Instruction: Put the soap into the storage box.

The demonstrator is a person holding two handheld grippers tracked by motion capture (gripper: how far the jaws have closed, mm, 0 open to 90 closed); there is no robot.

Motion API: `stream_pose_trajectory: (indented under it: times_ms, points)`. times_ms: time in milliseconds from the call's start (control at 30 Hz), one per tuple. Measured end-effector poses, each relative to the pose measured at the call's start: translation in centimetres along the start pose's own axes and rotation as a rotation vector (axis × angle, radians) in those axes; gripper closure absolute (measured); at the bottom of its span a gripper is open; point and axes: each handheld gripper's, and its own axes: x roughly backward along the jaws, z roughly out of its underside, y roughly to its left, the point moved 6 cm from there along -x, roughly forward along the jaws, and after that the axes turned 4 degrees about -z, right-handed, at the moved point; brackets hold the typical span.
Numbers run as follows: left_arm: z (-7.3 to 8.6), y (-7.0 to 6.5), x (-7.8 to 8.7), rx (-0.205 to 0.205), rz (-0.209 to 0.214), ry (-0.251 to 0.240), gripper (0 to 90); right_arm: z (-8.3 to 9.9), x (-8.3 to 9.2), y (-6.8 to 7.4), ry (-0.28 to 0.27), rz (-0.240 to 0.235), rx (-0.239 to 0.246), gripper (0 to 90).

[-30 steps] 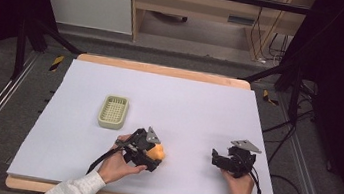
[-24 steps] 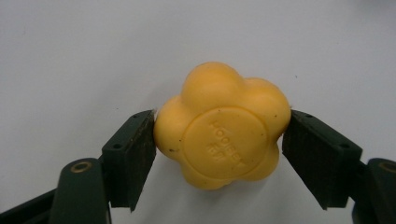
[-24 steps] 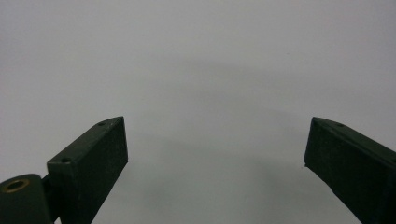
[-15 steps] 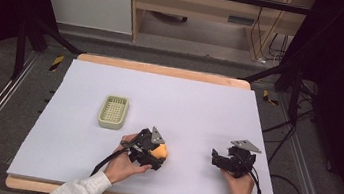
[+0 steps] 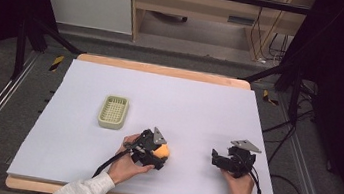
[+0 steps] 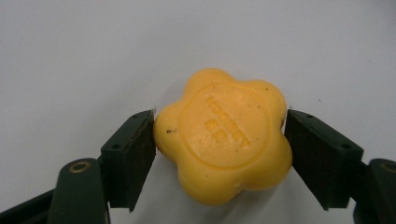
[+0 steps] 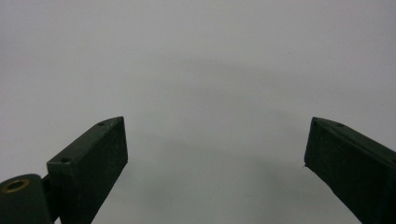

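High view: white-covered table (image 5: 194, 105), dark room.

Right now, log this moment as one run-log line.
left gripper: jaws on both sides of yellow flower-shaped soap | right gripper: open, nothing between jaws | green basket: apart from both, on white table

The left tool (image 6: 219, 154) has its 2 jaws touching an orange flower-shaped soap (image 6: 224, 135).

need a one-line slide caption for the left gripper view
Left claw closed on a yellow flower-shaped soap lying on the white table.
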Motion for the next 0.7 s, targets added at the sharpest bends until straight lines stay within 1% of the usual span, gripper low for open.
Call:
stream_pose_trajectory:
  times_ms: [100, 233, 567, 633, 700]
  points:
    - [0.12, -0.13, -0.37, -0.01, -0.011, 0.014, 24.4, 0.03, -0.03, 0.01, 0.002, 0.0, 0.002, 6.6]
    - [0.07, -0.16, -0.58, -0.003, -0.016, 0.009, 25.2, 0.02, -0.03, -0.02, 0.001, 0.0, 0.001, 6.6]
    - [0.05, -0.23, -0.48, 0.002, -0.024, 0.009, 26.2, 0.03, -0.03, -0.06, 0.002, 0.0, 0.003, 6.6]
    - [0.06, -0.26, -0.31, -0.007, -0.018, 0.013, 26.3, 0.03, -0.03, -0.08, 0.003, 0.0, 0.003, 6.6]
    - [-0.04, -0.3, -0.12, -0.001, -0.015, 0.003, 26.3, 0.04, 0.0, -0.14, 0.002, -0.002, 0.005, 6.6]
